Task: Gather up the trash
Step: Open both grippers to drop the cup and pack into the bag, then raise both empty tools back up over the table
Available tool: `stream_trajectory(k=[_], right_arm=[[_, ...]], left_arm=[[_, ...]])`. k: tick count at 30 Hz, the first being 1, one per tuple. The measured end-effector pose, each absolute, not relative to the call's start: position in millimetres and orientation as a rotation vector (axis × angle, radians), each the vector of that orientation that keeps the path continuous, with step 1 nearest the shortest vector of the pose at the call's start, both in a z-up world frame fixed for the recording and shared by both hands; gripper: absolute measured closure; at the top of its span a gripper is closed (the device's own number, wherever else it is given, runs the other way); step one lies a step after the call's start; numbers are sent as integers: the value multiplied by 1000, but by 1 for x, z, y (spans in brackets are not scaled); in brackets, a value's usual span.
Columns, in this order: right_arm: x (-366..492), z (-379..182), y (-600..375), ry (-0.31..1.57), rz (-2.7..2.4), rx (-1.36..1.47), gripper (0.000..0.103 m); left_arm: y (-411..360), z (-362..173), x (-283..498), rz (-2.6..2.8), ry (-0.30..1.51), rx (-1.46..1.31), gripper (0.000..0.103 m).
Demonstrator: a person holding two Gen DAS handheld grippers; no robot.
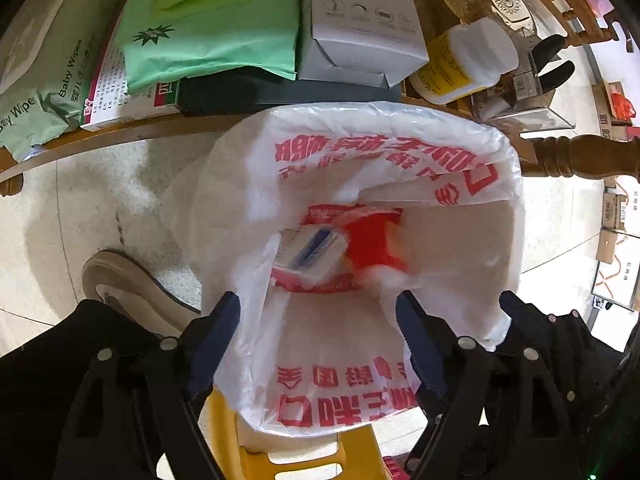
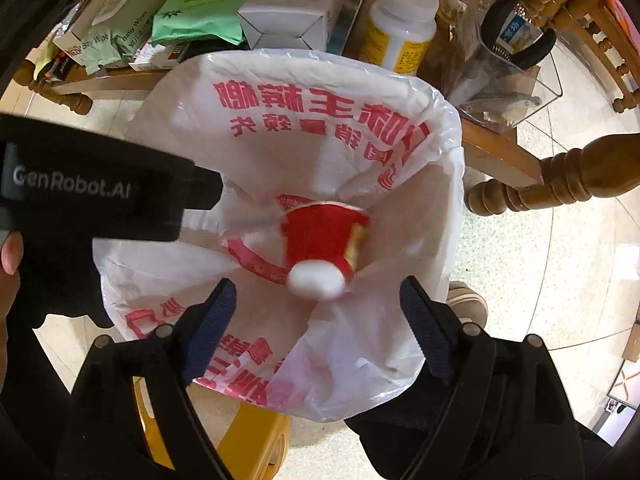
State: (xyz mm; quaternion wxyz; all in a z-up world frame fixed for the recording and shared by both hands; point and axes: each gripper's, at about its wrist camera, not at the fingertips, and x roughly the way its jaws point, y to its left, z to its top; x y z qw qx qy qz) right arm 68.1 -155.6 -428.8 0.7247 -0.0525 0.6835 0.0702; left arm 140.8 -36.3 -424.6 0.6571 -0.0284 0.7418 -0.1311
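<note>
A bin lined with a white plastic bag [image 1: 460,240] printed with red characters stands open below both grippers; it also shows in the right wrist view [image 2: 400,184]. A blurred red paper cup [image 1: 372,240] and a small white and blue box [image 1: 312,252] are inside the bag. In the right wrist view the red cup [image 2: 320,244] with its white bottom is blurred over the bag's middle. My left gripper [image 1: 318,308] is open and empty above the bag. My right gripper [image 2: 318,296] is open above the bag, apart from the cup. The left gripper's body [image 2: 92,196] shows at the left.
A wooden table [image 1: 120,136] behind the bin holds wipes packs [image 1: 212,20], a white carton [image 1: 360,20], a white and yellow bottle [image 1: 464,64] and a clear holder [image 2: 512,72]. A yellow stool [image 1: 288,456] is under the bin. A shoe [image 1: 132,288] and a chair leg [image 2: 560,176] are on the floor.
</note>
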Motion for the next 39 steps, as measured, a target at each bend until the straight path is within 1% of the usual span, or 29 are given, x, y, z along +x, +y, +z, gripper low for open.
stream_trajectory(k=[13, 24, 27, 31, 32, 33, 34, 35, 39], right_arm=[[71, -426, -161, 1497, 156, -92, 21], [64, -403, -160, 1460, 149, -70, 21], [54, -384, -160, 1449, 163, -66, 21], [36, -344, -168, 1405, 185, -35, 21], [32, -333, -171, 1387, 191, -28, 19], [26, -317, -174, 1362, 196, -27, 15], [23, -307, -177, 1343, 197, -30, 14], [19, -296, -180, 1324, 200, -34, 13], [11, -242, -187, 1249, 211, -51, 12]], left_arm=[[-36, -417, 136, -285, 1655, -49, 24], [-26, -397, 122, -251, 1591, 0, 24], [-21, -378, 115, -236, 1555, 16, 24], [-12, -337, 96, -237, 1487, 47, 24], [-8, -325, 89, -248, 1470, 49, 24], [-5, -314, 82, -257, 1452, 57, 24], [-1, -298, 73, -262, 1430, 74, 22], [2, -287, 67, -262, 1414, 89, 18], [13, -236, 45, -268, 1366, 165, 15]])
